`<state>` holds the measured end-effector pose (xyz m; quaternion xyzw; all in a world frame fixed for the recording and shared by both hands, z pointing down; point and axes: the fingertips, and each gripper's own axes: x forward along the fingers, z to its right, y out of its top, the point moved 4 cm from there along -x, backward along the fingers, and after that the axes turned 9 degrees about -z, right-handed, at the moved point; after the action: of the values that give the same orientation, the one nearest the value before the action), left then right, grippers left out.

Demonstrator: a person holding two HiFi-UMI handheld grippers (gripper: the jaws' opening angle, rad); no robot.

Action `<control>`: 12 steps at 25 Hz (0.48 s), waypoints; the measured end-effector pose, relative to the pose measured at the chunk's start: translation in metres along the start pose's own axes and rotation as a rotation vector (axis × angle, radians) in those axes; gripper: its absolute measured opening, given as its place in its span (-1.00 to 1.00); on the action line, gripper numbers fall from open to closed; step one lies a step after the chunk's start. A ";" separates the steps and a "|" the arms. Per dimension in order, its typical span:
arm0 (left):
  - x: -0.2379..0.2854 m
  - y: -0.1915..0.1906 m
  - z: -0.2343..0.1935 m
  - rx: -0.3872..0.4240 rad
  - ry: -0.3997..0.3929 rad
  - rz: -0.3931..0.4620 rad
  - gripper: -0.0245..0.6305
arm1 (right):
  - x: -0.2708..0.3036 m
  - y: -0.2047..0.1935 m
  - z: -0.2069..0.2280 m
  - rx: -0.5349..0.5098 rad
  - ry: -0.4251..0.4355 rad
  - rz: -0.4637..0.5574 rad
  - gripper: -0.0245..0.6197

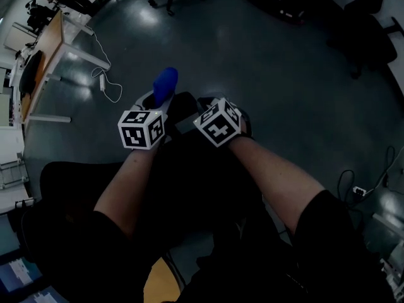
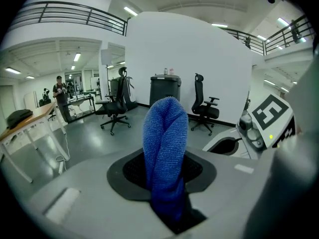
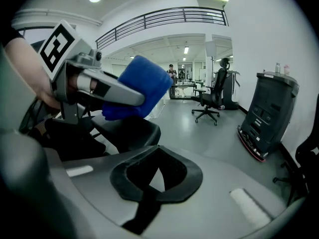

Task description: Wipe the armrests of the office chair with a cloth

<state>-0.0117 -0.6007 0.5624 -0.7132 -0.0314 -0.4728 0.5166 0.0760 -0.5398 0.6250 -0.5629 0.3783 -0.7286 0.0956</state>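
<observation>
Left tool [image 2: 167,193]: clenched on blue cloth [image 2: 165,143].
Right tool [image 3: 155,178]: closed, empty.
Progress: cloth hangs above the chair [image 3: 124,131]; wiping of the armrests seemingly all left.

L gripper [image 1: 159,103] & R gripper [image 3: 155,176] sit side by side w/ barely any gap btwn them. Blue cloth [image 2: 165,148] fills the L jaws & sticks up in front. R jaws hold nothing. Dark office chair [image 1: 189,169] lies close under both. Ahead: bare grey floor [image 1: 252,62], wide free passage. Far L: desk [image 1: 49,59] w/ trailing cable [image 1: 108,87]. Other chairs [image 1: 367,36] at top & R edge, well apart. More cables [image 1: 346,185] lie on the floor at R.
</observation>
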 end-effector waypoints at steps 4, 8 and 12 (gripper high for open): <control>0.014 0.013 0.030 -0.002 -0.063 -0.010 -0.50 | -0.003 -0.004 -0.001 0.002 0.031 -0.005 -0.92; 0.020 0.021 0.057 -0.010 -0.128 0.021 -0.50 | -0.007 -0.006 -0.007 0.015 0.069 0.003 -0.92; 0.013 0.025 0.083 -0.038 -0.172 0.056 -0.50 | -0.019 -0.009 -0.011 0.036 0.095 0.037 -0.92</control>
<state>0.0618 -0.5548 0.5521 -0.7615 -0.0468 -0.3956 0.5112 0.0754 -0.5180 0.6154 -0.5190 0.3796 -0.7592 0.1010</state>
